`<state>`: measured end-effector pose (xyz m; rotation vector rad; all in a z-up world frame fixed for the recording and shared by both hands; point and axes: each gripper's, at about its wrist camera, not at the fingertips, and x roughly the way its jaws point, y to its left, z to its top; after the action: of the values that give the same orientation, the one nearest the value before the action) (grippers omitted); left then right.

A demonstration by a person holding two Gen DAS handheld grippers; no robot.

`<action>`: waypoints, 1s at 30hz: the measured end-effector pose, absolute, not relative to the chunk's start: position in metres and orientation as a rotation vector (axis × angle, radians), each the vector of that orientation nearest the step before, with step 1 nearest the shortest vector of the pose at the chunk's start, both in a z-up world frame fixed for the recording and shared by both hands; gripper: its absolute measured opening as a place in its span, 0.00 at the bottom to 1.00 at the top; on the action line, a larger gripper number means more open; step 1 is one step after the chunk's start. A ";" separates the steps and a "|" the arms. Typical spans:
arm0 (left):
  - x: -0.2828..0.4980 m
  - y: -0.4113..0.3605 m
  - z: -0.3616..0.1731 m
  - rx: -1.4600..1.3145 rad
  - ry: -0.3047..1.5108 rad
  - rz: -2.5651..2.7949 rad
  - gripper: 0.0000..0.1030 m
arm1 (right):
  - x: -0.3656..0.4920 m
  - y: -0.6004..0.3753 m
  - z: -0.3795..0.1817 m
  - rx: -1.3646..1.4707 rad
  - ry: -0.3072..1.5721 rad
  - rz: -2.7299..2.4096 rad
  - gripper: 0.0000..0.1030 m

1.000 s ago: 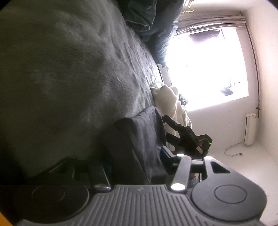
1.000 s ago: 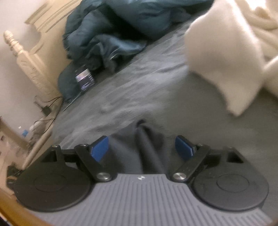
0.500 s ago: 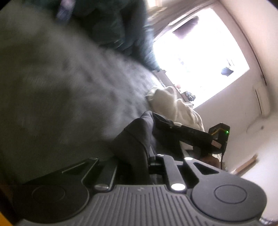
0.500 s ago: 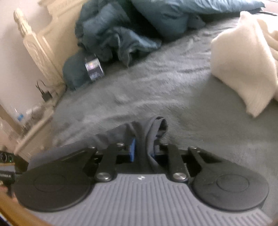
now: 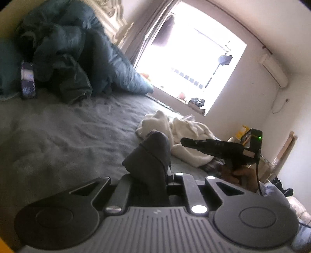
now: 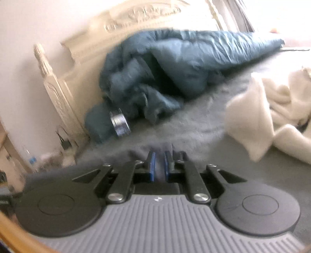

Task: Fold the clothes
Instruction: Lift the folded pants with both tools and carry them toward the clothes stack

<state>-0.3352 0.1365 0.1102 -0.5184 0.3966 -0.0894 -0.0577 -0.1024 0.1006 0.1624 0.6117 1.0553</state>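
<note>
Holding now: both tongs pinch the same dark grey garment [image 5: 149,155] above the bed [image 5: 64,136].
Left tongs [image 5: 153,181]: pressed together on a raised fold of the garment.
Right tongs [image 6: 159,165]: blue pads [image 6: 152,165] nearly touching, cloth between them.
White clothes [image 5: 180,134]: heaped just behind the garment.
Teal duvet [image 6: 175,64]: bunched against the headboard [image 6: 116,33], well apart from the garment.

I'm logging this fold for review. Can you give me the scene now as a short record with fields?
surface: grey bed cover
garment in work: dark garment
left gripper: shut on dark garment
right gripper: shut on dark garment
other clothes: white garment, unfolded, beyond the grippers
bedding: teal duvet, heaped by headboard
</note>
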 end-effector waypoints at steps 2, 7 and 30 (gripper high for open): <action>-0.332 0.146 0.100 -0.561 0.416 -0.083 0.12 | -0.054 -0.101 0.094 0.156 0.619 1.002 0.11; -0.337 0.181 0.068 -0.728 0.437 -0.086 0.12 | -0.019 -0.105 0.081 0.263 0.687 0.953 0.45; -0.347 0.227 -0.019 -0.992 0.462 -0.071 0.13 | 0.022 0.022 0.003 0.144 1.115 1.257 0.58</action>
<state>-0.3468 0.2274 -0.0192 -0.9921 0.4618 -0.0706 0.0218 0.0224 0.0031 0.1437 1.1153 1.2567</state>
